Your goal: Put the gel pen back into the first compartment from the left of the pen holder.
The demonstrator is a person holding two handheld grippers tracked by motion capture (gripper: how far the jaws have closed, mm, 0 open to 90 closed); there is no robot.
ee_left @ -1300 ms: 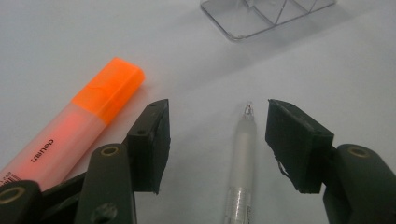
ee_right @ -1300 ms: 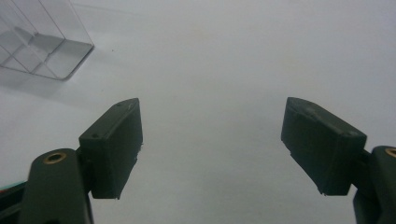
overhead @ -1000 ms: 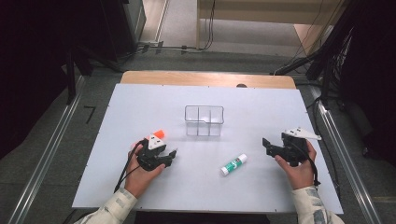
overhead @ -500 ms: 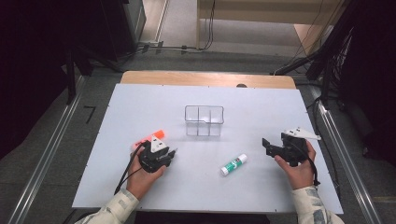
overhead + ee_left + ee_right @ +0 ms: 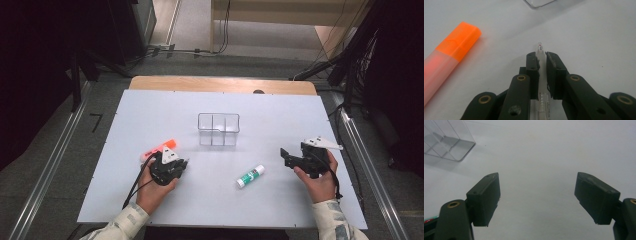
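Note:
My left gripper is shut on a thin clear pen that runs between its jaws, tip poking out in front. In the high view this gripper sits low on the white table, left of centre. An orange highlighter lies just to its left, also visible as an orange highlighter in the high view. My right gripper is open over bare table with nothing between its jaws; from above it is at the right. A glue stick lies between the two hands.
A clear plastic divided box stands at the table's middle; its corner shows at the upper left of the right gripper view. A wooden strip borders the table's far edge. Cables run on the floor beyond.
My left gripper has shifted slightly left and back, uncovering more of the orange highlighter. The right hand has stayed put.

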